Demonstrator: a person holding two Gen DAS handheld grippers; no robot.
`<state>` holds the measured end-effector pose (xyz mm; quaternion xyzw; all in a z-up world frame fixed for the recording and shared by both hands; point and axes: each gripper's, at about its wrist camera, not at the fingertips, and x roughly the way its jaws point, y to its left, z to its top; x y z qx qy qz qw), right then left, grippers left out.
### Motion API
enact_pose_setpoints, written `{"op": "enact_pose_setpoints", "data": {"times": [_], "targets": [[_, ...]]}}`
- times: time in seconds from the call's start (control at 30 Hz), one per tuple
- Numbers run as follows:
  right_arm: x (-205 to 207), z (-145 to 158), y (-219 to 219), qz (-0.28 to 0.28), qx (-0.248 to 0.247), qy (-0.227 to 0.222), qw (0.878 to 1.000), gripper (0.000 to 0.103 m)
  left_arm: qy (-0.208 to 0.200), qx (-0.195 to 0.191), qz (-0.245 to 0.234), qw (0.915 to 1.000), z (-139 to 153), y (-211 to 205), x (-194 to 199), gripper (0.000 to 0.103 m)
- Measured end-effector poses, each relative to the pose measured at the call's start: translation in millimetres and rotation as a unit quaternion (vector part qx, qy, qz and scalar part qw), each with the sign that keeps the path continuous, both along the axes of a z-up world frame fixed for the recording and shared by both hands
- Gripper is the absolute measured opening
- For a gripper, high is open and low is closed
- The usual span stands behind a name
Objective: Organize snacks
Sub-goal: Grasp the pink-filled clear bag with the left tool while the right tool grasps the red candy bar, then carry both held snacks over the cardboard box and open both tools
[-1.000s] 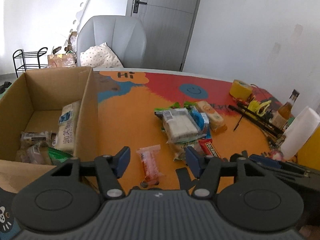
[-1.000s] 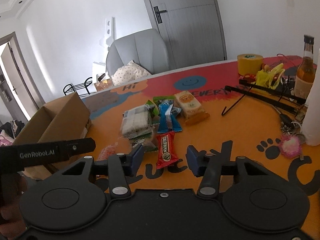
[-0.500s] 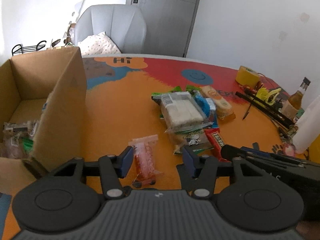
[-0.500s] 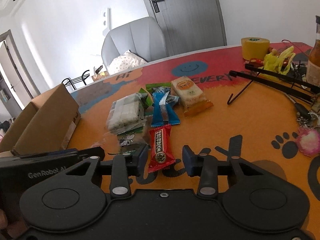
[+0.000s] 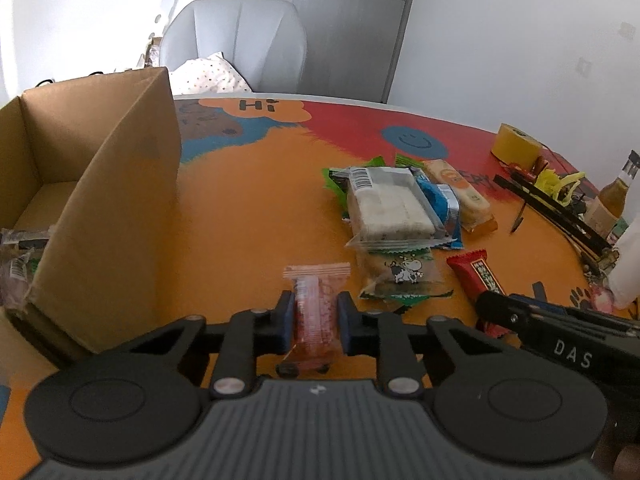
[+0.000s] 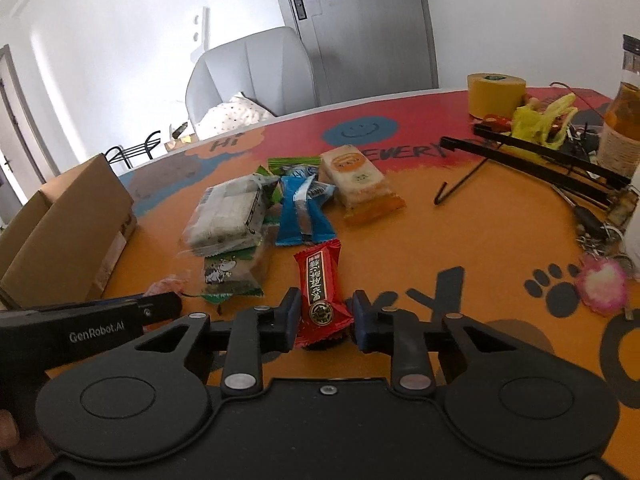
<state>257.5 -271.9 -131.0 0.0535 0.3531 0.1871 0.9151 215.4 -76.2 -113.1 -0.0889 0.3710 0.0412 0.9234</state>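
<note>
Both snacks are being pinched at once — the pink packet [image 5: 316, 312] between the just-closed left gripper [image 5: 313, 326], the red packet [image 6: 322, 296] between the closing right gripper [image 6: 325, 318] — lifting toward the cardboard box [image 5: 120, 208] being presumably next.

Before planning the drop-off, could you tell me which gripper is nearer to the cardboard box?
Left. The left gripper, shut on the pink snack, sits beside the cardboard box; the right gripper is farther off, past the left one.

Home room, grey armchair [image 5: 236, 40], grey door [image 6: 352, 28], cartoon-printed table [image 5: 248, 200]
</note>
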Motion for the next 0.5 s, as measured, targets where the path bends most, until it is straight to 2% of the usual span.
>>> {"op": "enact_pose_setpoints", "data": {"times": [0.07,0.13,0.17,0.3,0.37,0.43,0.5], "targets": [[-2,2,1,0.004,-0.003,-0.003,1.000,0.031,0.001,-0.006,-0.002,1.0000,0,1,0,0.020],[-2,4,5,0.003,-0.013,-0.017,1.000,0.043,0.002,-0.011,-0.002,0.9999,1,2,0,0.020],[-2,4,7,0.002,-0.020,-0.023,1.000,0.046,0.002,-0.013,-0.002,0.9999,1,3,-1,0.020],[6,1,15,0.006,-0.034,-0.024,0.999,0.047,0.001,-0.016,-0.005,0.9999,2,4,-2,0.019],[8,-2,17,0.008,-0.037,-0.024,0.999,0.043,0.000,-0.018,-0.005,0.9998,2,4,-3,0.019],[8,-2,19,0.008,-0.048,-0.029,0.998,0.022,-0.002,-0.020,-0.007,0.9998,4,3,-3,0.019],[8,-2,16,0.008,-0.042,-0.026,0.999,0.019,-0.006,-0.022,-0.008,0.9997,6,3,-4,0.019]]}}
